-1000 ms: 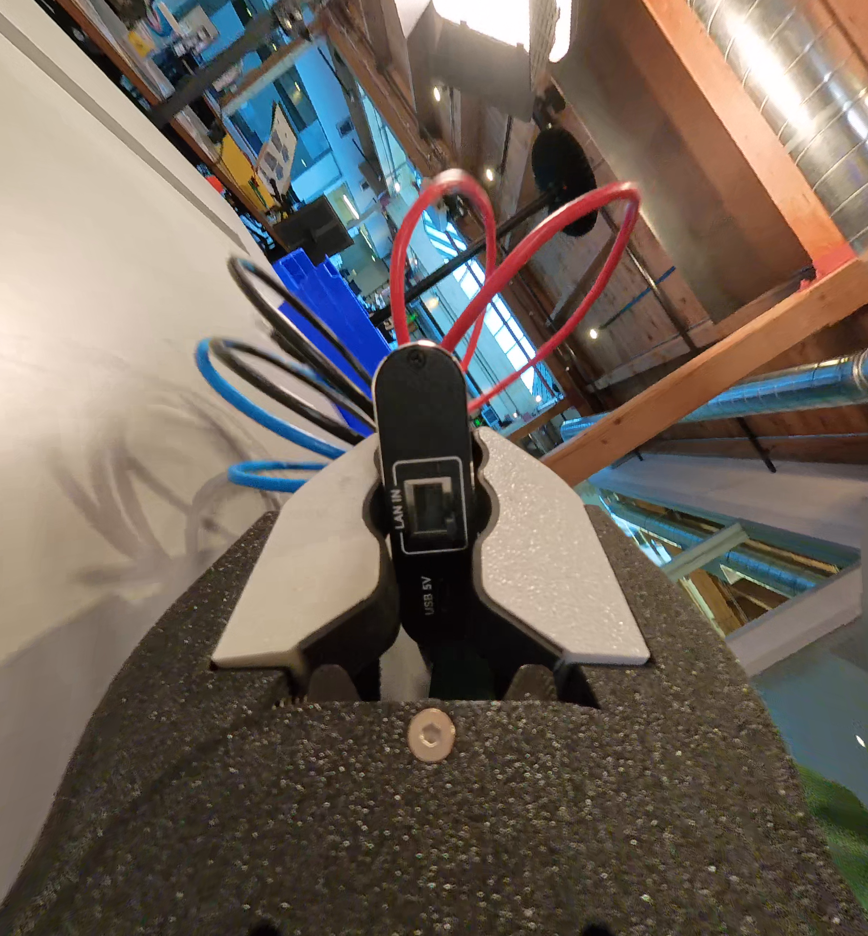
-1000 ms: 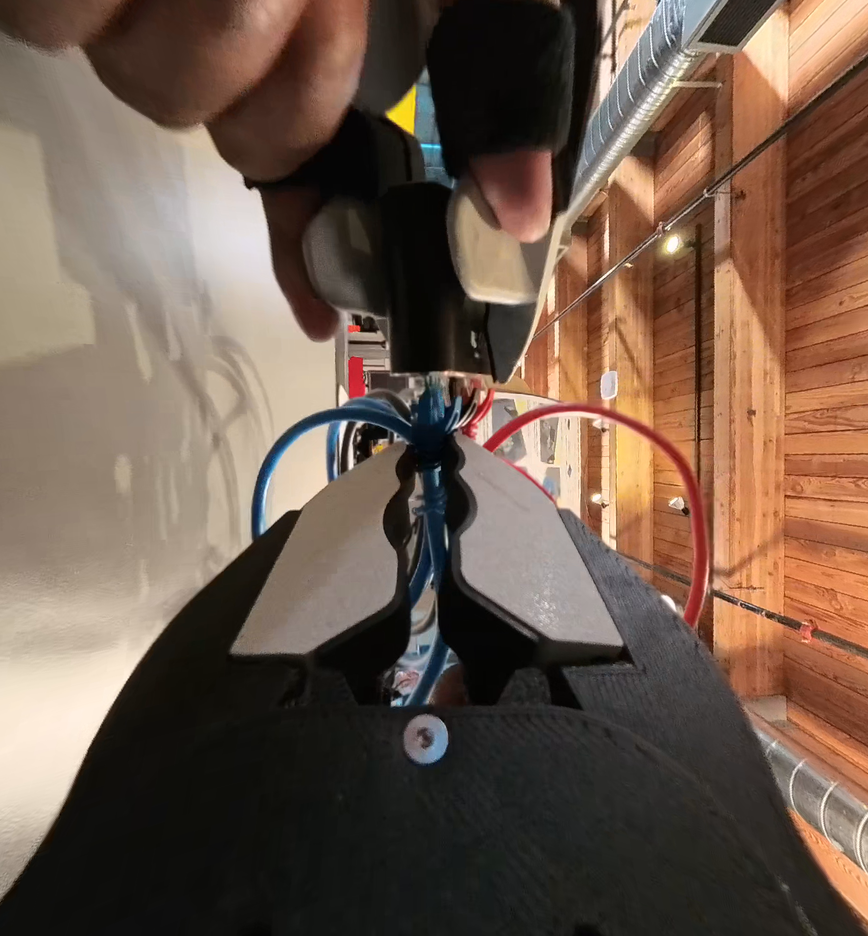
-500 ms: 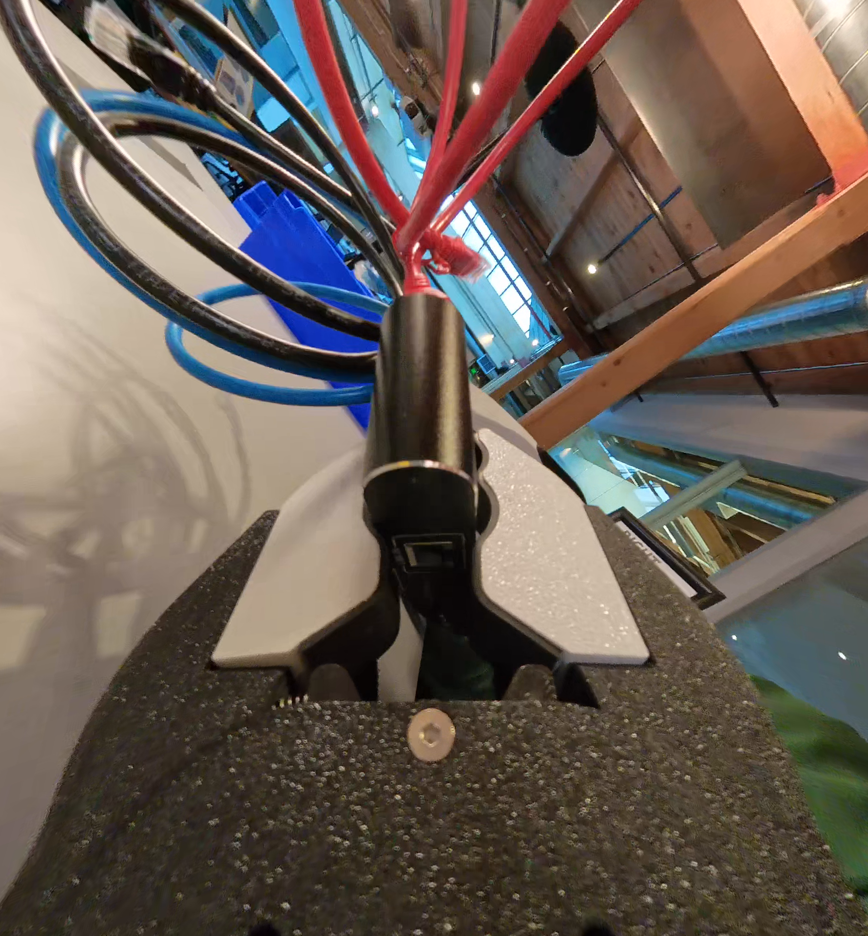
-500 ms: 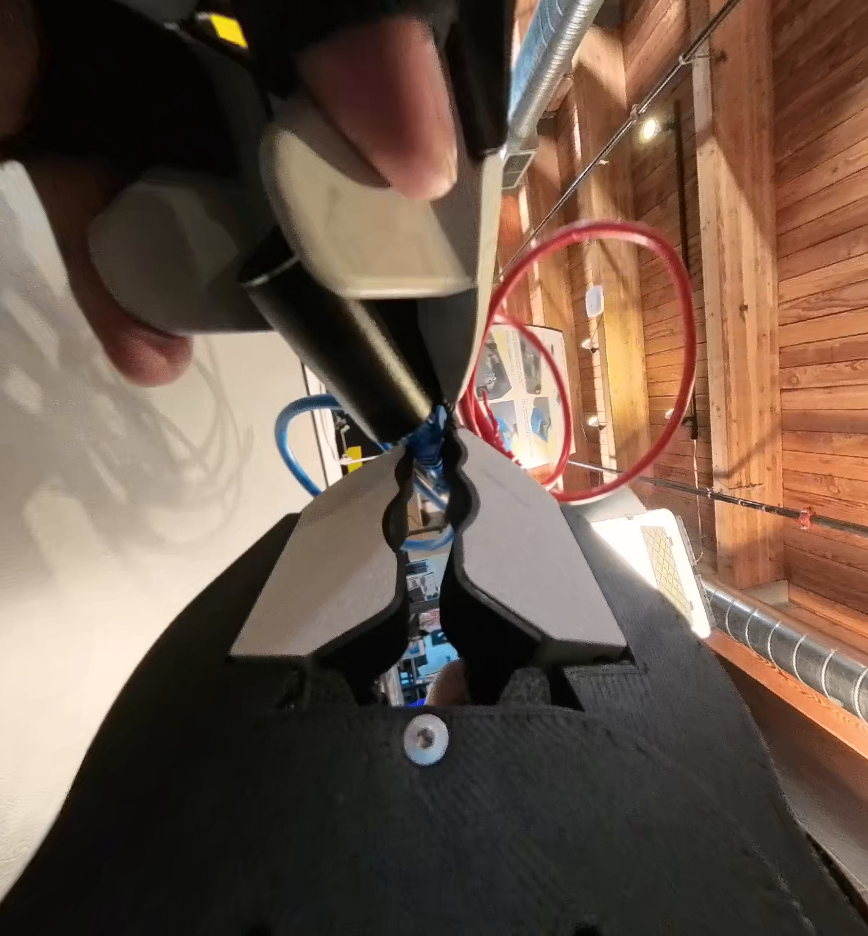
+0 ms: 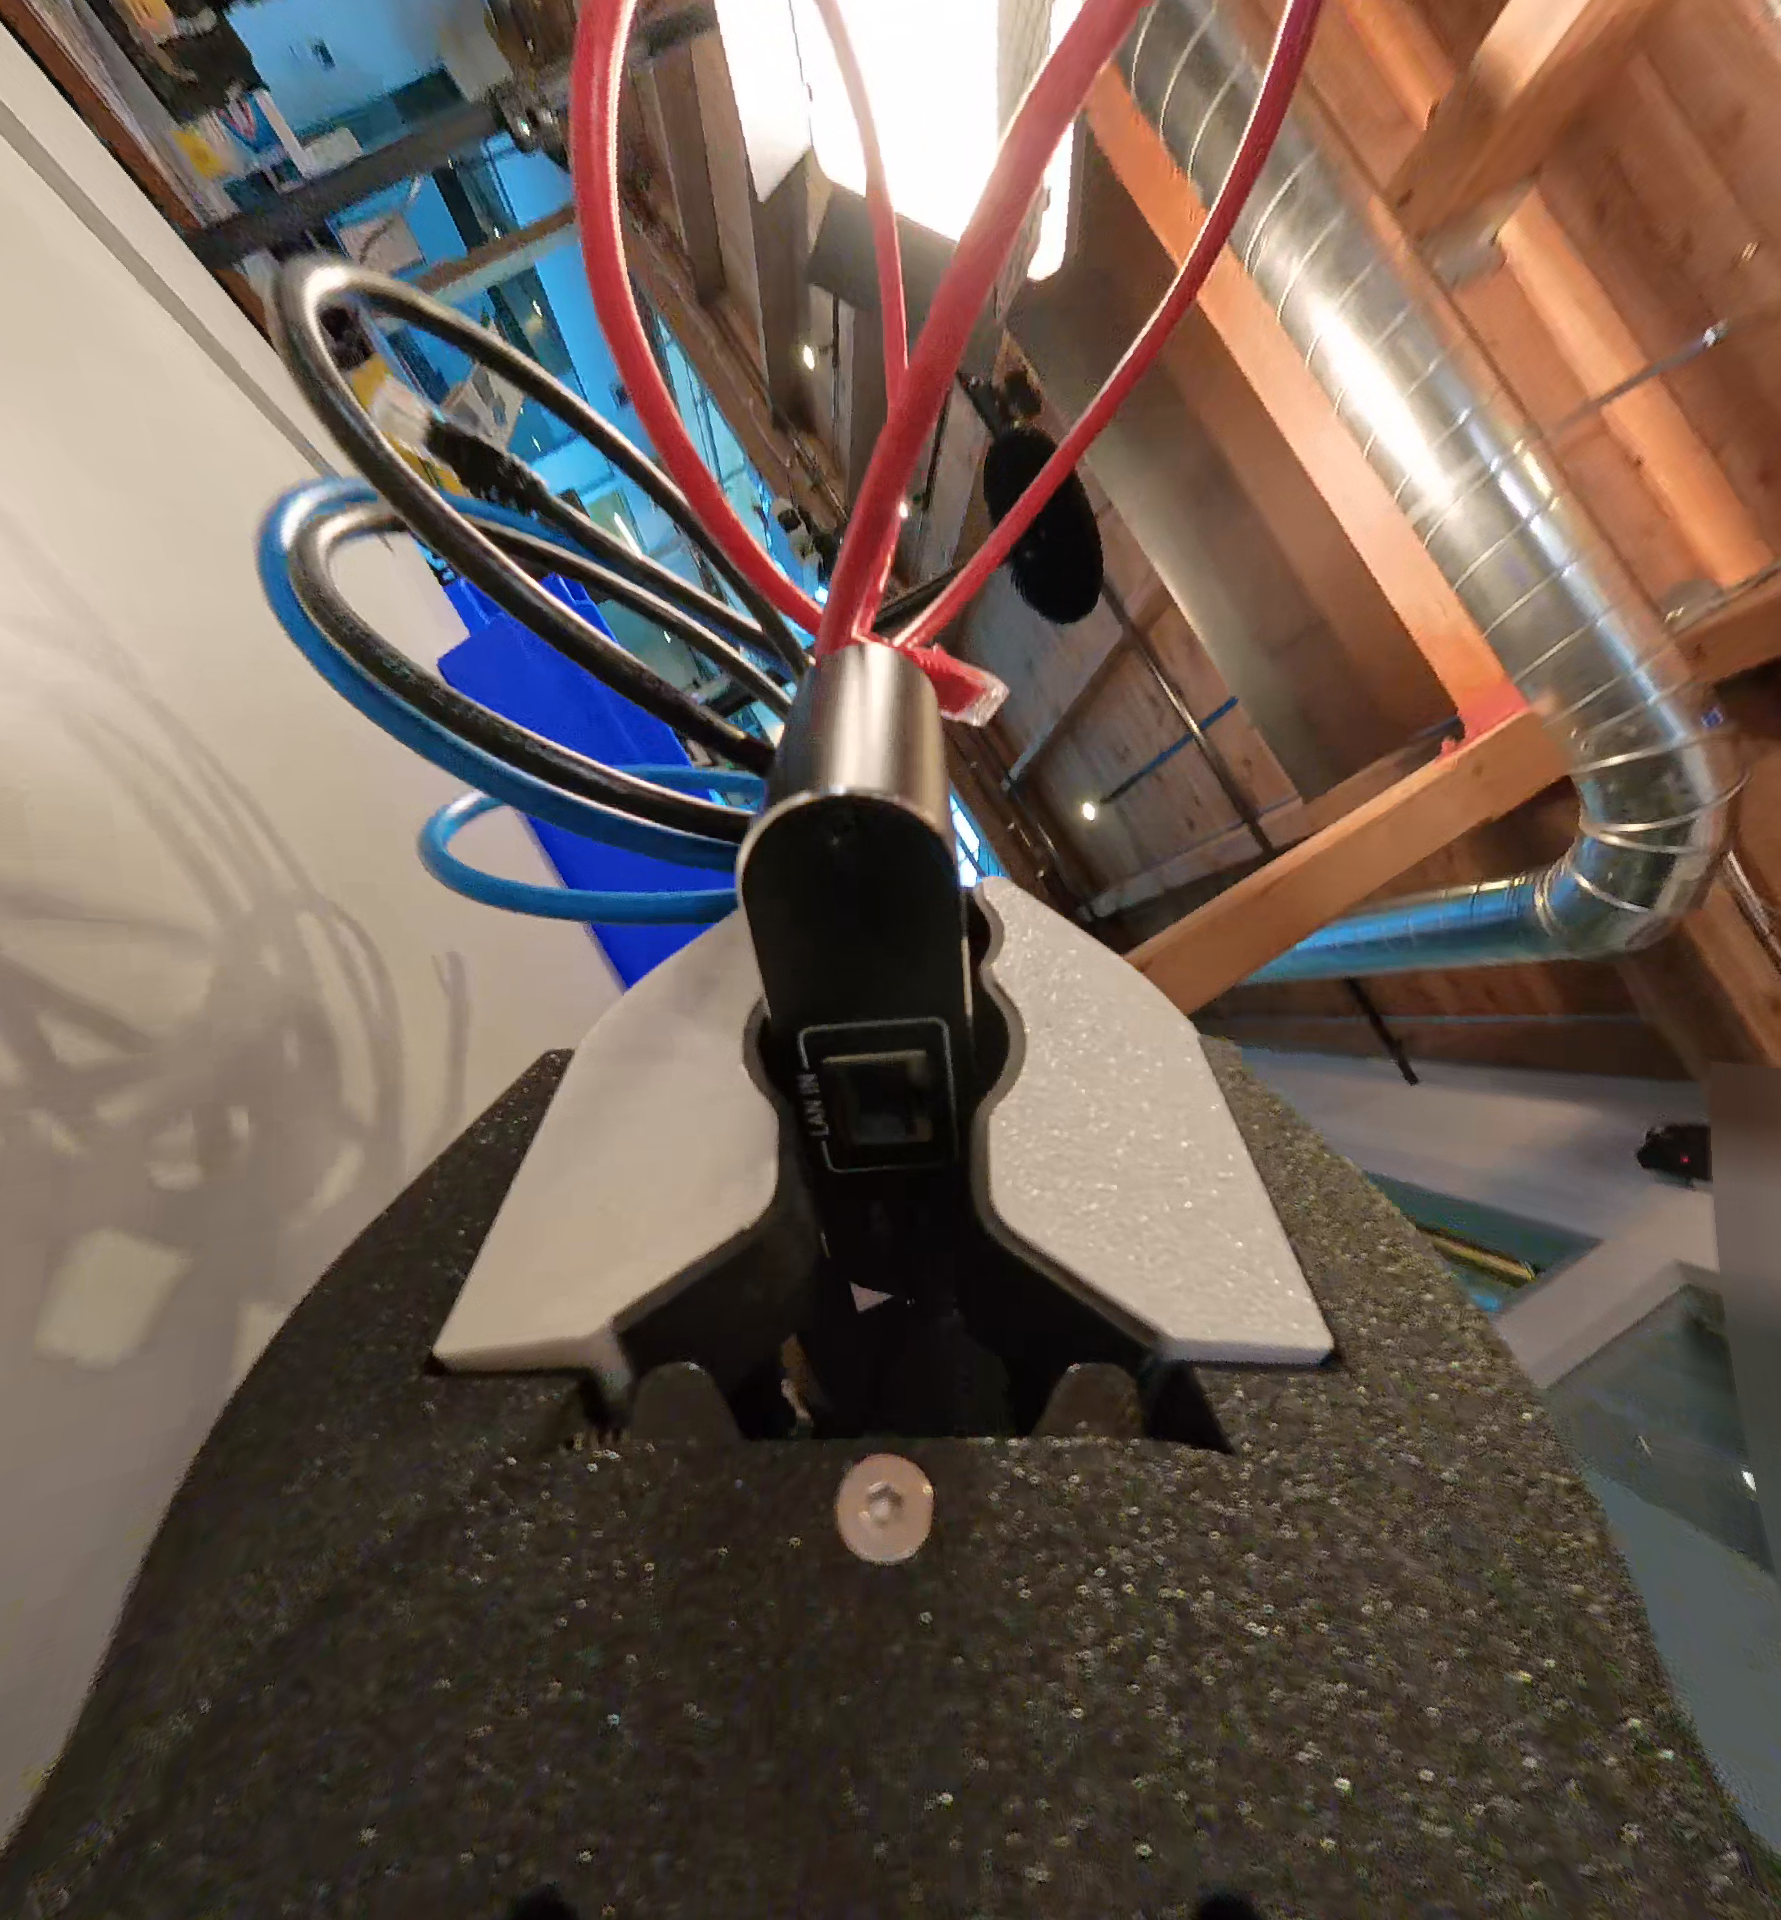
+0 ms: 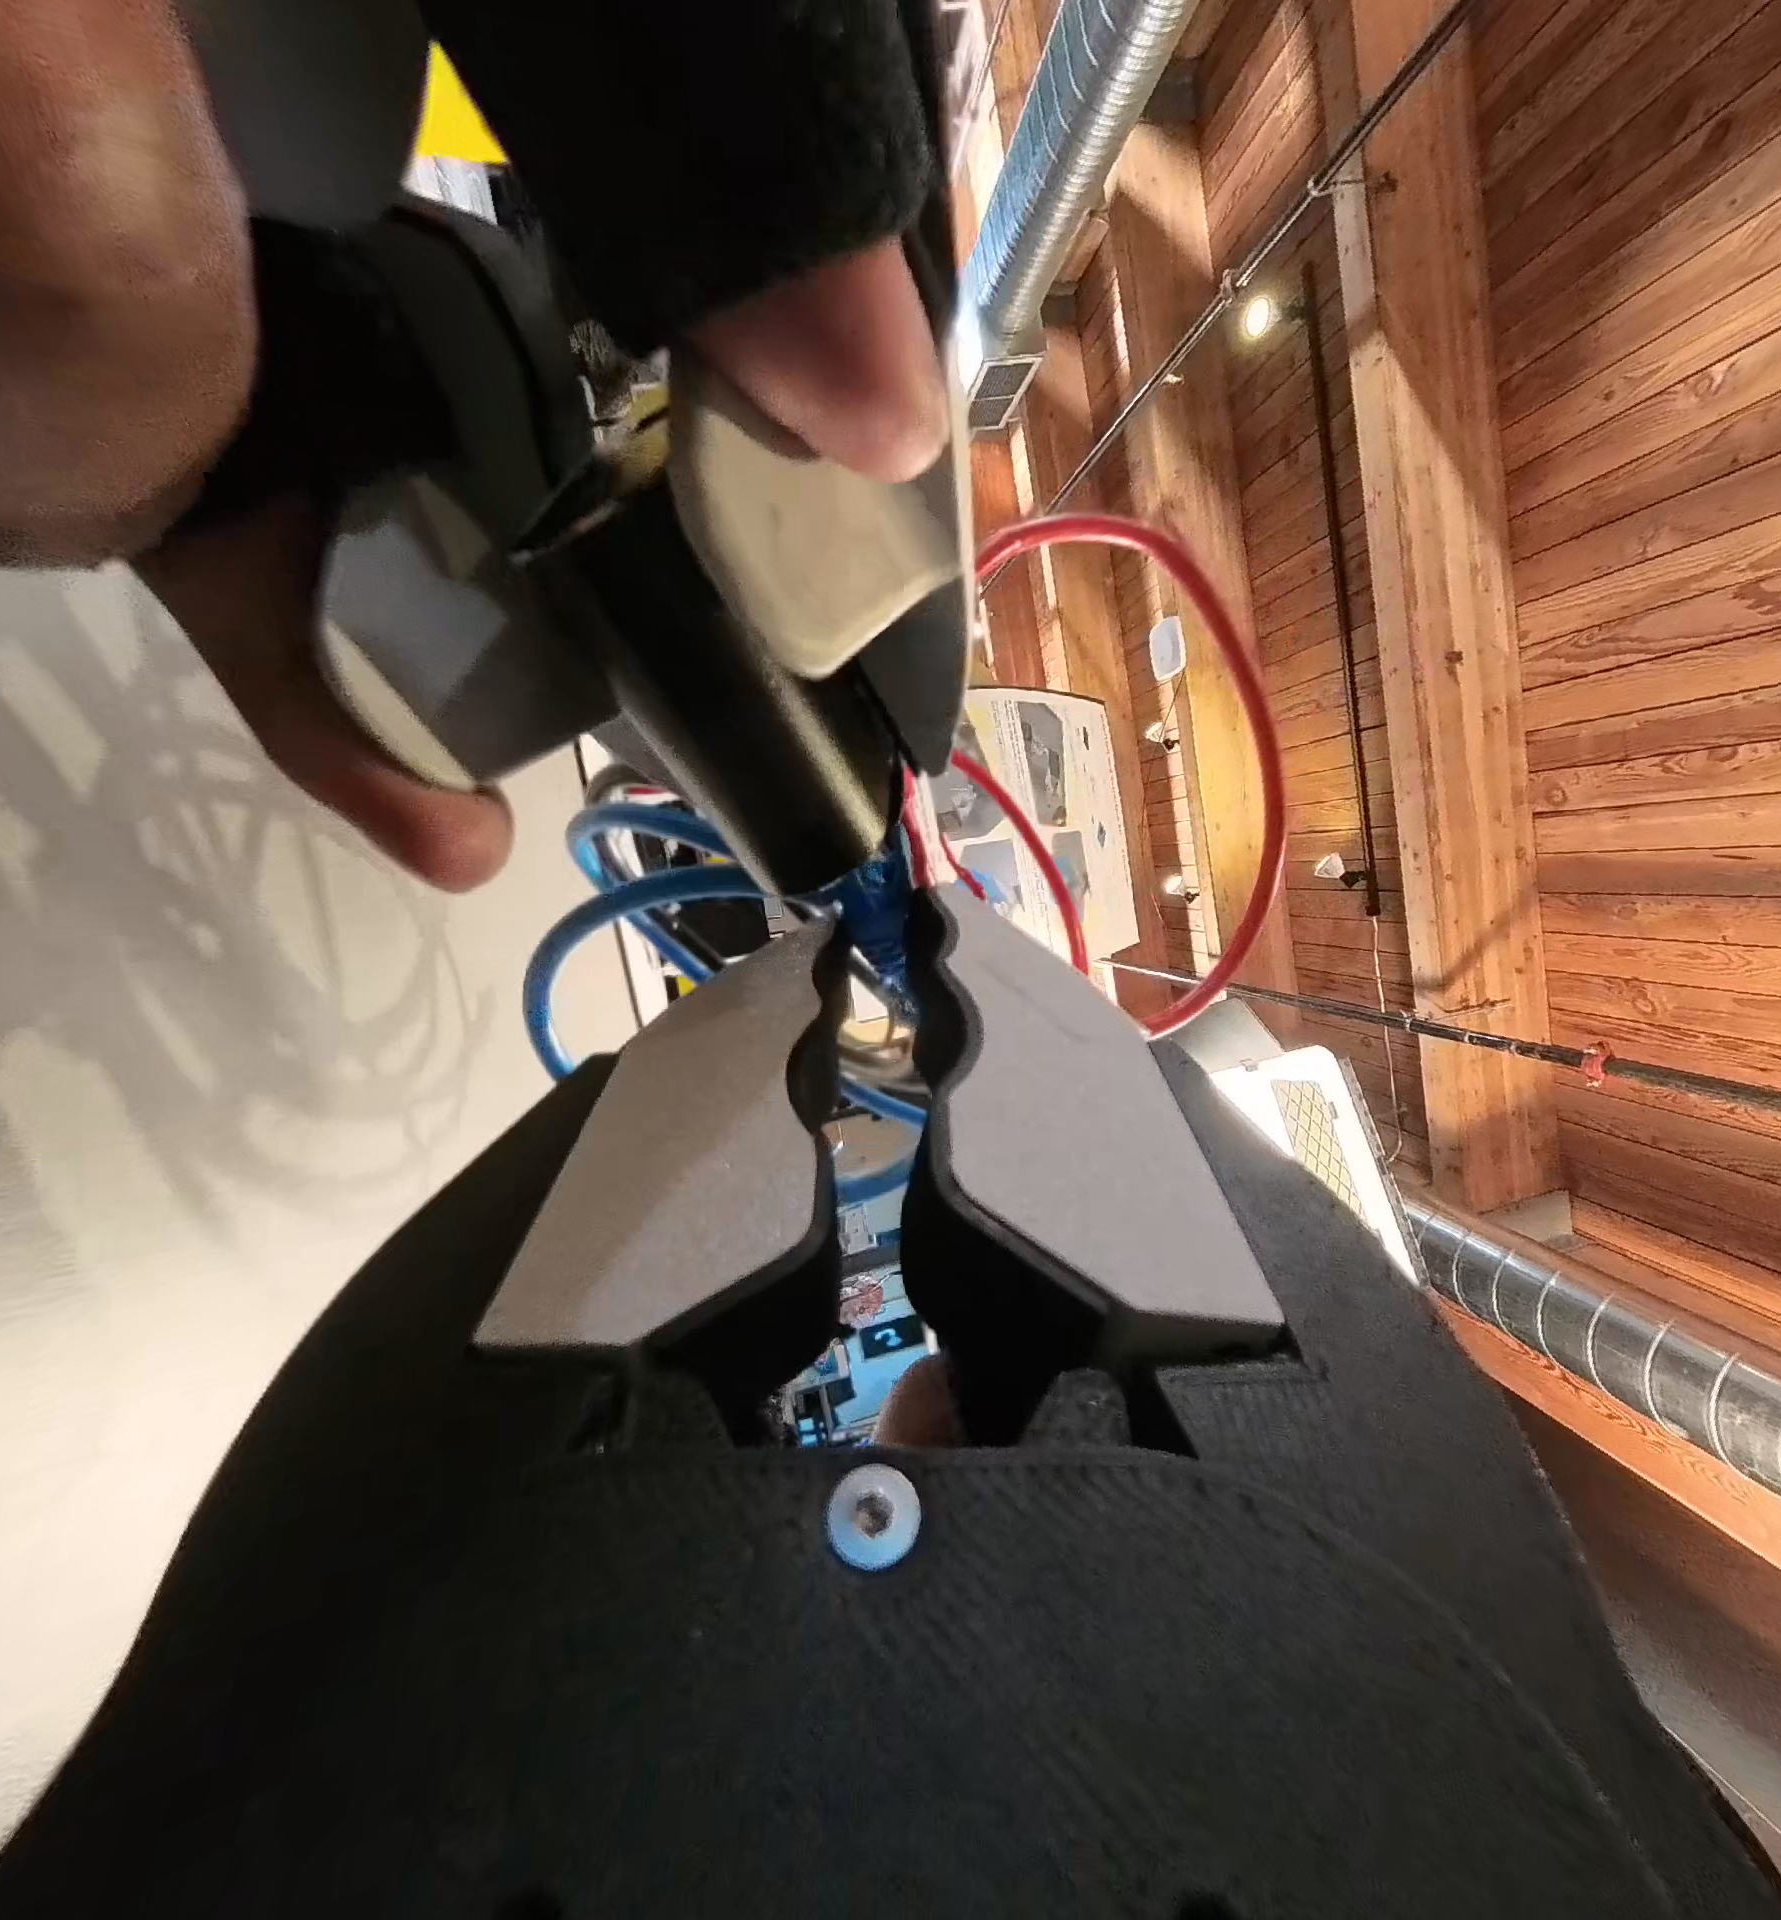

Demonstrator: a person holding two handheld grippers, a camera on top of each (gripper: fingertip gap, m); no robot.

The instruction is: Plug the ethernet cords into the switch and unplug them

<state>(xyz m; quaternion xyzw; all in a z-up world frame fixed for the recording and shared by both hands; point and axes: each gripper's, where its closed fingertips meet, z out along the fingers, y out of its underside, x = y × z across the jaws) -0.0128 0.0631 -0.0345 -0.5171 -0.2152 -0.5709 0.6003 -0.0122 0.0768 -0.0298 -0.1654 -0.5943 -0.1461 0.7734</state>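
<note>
My left gripper (image 5: 870, 920) is shut on the slim black switch (image 5: 844, 883), held up off the surface. Red cords (image 5: 595, 260), a blue cord (image 5: 278, 551) and black cords fan out from its far end. One black cord's free plug (image 5: 460, 452) and a red plug (image 5: 964, 696) hang loose. In the right wrist view my right gripper (image 6: 875, 920) is shut on the blue cord's plug (image 6: 870, 888), right at the end of the switch (image 6: 751, 748). I cannot tell if the plug is seated. The left gripper's fingers (image 6: 813, 561) and a person's hand (image 6: 86, 312) fill the top.
A white surface (image 5: 86, 623) runs along the left of both tilted views, with cord shadows on it. Blue bins (image 5: 574, 707) stand beyond the cords. Wooden beams and a metal duct (image 5: 1437, 468) are far behind. A red cord loop (image 6: 1270, 790) hangs to the right. The tips of both grippers are at nearly the same place.
The switch has tipped in my left gripper, so its port face shows again and the cords have swung. My right gripper stays shut on the blue plug at the switch's end.
</note>
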